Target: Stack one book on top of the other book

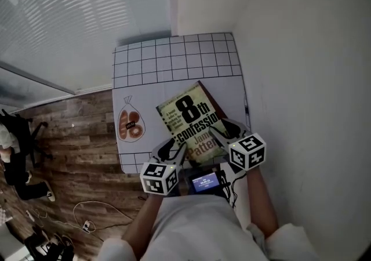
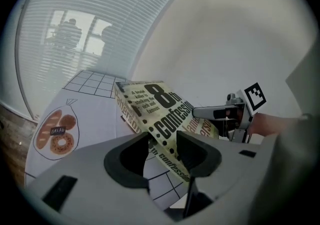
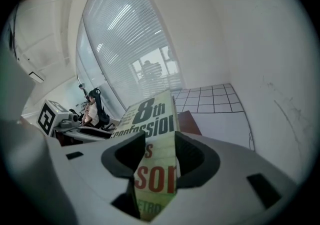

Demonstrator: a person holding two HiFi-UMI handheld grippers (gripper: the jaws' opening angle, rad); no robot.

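A yellow-green paperback, the "8th confession" book (image 1: 188, 120), is held tilted over the white table by both grippers. My left gripper (image 1: 174, 151) is shut on its near left edge, and in the left gripper view the cover (image 2: 160, 104) runs between the jaws (image 2: 162, 144). My right gripper (image 1: 223, 132) is shut on the book's right edge (image 3: 152, 169). A dark red book (image 1: 213, 98) lies underneath on the table, and only its far right corner (image 3: 189, 121) shows. The right gripper (image 2: 215, 113) also shows across the cover in the left gripper view.
The table top (image 1: 174, 57) is white with a black grid at the far end and a bread-bag drawing (image 1: 130, 124) at the left. A white wall borders the table on the right. A small device with a lit screen (image 1: 204, 182) sits near my body. Wooden floor lies to the left.
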